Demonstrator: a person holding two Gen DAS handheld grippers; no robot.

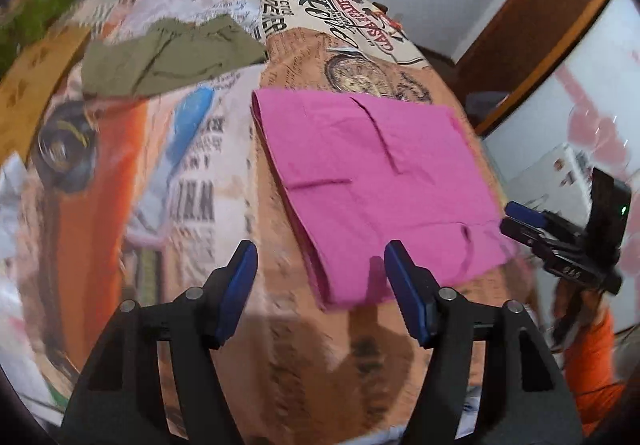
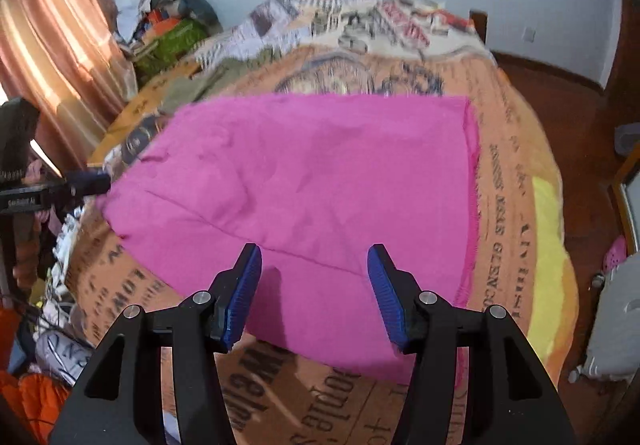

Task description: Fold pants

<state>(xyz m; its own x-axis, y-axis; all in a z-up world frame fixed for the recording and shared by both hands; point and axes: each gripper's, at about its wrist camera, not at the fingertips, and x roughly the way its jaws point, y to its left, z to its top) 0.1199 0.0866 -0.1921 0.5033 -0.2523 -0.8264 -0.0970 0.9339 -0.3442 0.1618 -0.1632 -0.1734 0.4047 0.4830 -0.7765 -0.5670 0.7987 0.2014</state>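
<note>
Pink pants [image 1: 376, 189], folded into a flat, roughly rectangular stack, lie on a bed covered by a printed blanket [image 1: 192, 173] with newspaper-style lettering and orange patches. In the left wrist view the stack occupies the centre and right of the frame; its long axis runs from the upper left, near a round clock-like print, down toward the lower right, and layered fold edges show along its left side. In the right wrist view the same pants [image 2: 312, 197] fill the middle of the frame, with the longer dimension running left to right and a straight edge at the right, beside the lettering on the blanket [image 2: 508, 229].

The left gripper [image 1: 320, 277] is held with its blue-padded fingers spread apart and nothing between them; the right pad sits in front of the near edge of the pants, the left pad over bare blanket. The right gripper [image 2: 314, 281] is likewise spread wide and empty, both pads above the near part of the pink cloth. Whether either touches the fabric cannot be told. Each gripper also appears in the other's view, just beside a corner of the pants.

An olive-green garment [image 1: 172, 57] lies on the blanket in the upper left of the left wrist view, well apart from the pants. A pile of clothes [image 2: 172, 33] sits at upper left in the right wrist view, next to a pink curtain [image 2: 56, 29].
</note>
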